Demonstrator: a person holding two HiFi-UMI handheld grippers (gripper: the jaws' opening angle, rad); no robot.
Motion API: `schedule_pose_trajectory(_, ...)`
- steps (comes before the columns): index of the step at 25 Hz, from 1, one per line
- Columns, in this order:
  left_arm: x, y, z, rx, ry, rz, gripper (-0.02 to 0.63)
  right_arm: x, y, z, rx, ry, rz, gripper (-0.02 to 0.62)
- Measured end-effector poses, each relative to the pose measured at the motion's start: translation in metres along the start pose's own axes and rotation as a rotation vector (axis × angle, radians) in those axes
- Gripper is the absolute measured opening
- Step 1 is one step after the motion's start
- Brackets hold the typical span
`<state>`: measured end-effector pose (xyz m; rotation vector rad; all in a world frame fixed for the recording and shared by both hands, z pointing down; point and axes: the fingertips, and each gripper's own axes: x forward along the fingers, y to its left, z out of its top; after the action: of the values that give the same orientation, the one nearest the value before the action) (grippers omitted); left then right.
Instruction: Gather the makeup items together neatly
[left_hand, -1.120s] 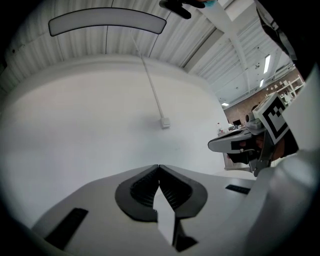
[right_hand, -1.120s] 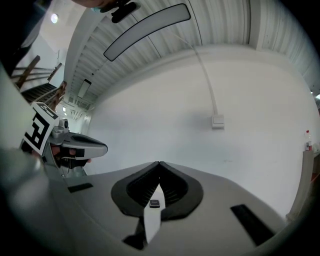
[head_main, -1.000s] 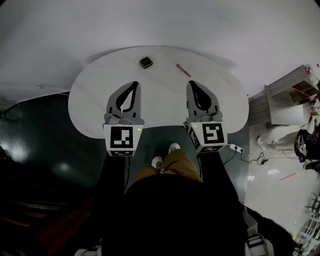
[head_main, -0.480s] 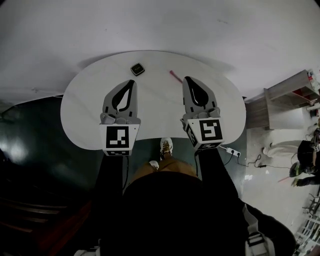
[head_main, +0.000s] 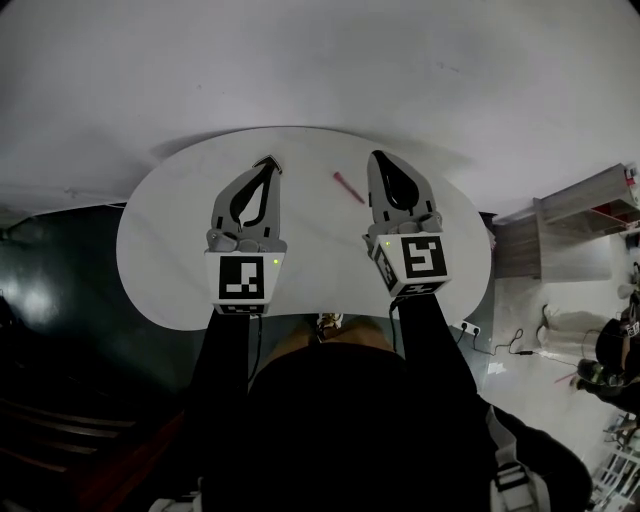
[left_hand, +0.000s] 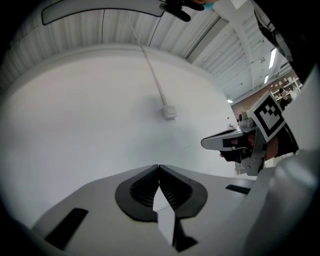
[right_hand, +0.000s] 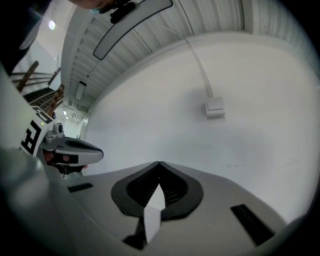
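Observation:
A thin red stick-shaped makeup item (head_main: 349, 187) lies on the round white table (head_main: 170, 250), between my two grippers and toward the far edge. My left gripper (head_main: 268, 160) hovers over the table's far left part, shut and empty. The small dark compact is out of sight, hidden where the left tip reaches. My right gripper (head_main: 377, 155) is held just right of the red stick, shut with nothing in it. In the left gripper view the left gripper (left_hand: 159, 166) shows its pads touching. In the right gripper view the right gripper (right_hand: 159, 163) is likewise closed. Both face the white wall.
A white wall stands right behind the table, with a small switch box (left_hand: 169, 113) and cable duct. A grey shelf unit (head_main: 580, 215) is at the right, and a power strip (head_main: 470, 327) lies on the floor. Dark floor lies at the left.
The table has come nearer and both grippers now reach further over it. The dark compact, visible before ahead of the left tip, has slipped out of sight. Both stay shut.

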<state>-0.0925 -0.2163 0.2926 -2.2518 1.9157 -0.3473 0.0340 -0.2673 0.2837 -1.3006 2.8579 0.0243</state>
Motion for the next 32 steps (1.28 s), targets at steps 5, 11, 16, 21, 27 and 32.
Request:
schedule_pose_trajectory(5,0.017,0.001,0.001,-0.033,-0.006,0.022,0.018,0.016,-0.014,-0.005,-0.034,-0.014,0.022,0.025)
schedule_pose_trajectory(11,0.026,-0.006,-0.008,-0.038,0.018,0.019,0.018,0.023,-0.025,-0.017,-0.027,0.007,0.029,0.025)
schedule_pose_trajectory(16,0.030,-0.008,-0.017,-0.053,0.024,0.002,0.018,0.027,-0.025,-0.026,-0.032,0.031,0.038,0.025)
schedule_pose_trajectory(21,0.034,-0.008,-0.023,-0.052,0.035,-0.001,0.017,0.032,-0.021,-0.043,-0.032,0.094,0.067,0.025)
schedule_pose_trajectory(27,0.036,-0.010,-0.031,-0.038,0.062,-0.004,0.018,0.047,-0.020,-0.109,-0.039,0.273,0.169,0.041)
schedule_pose_trajectory(32,0.040,-0.012,-0.036,-0.051,0.067,-0.007,0.017,0.055,-0.030,-0.195,-0.052,0.469,0.204,0.095)
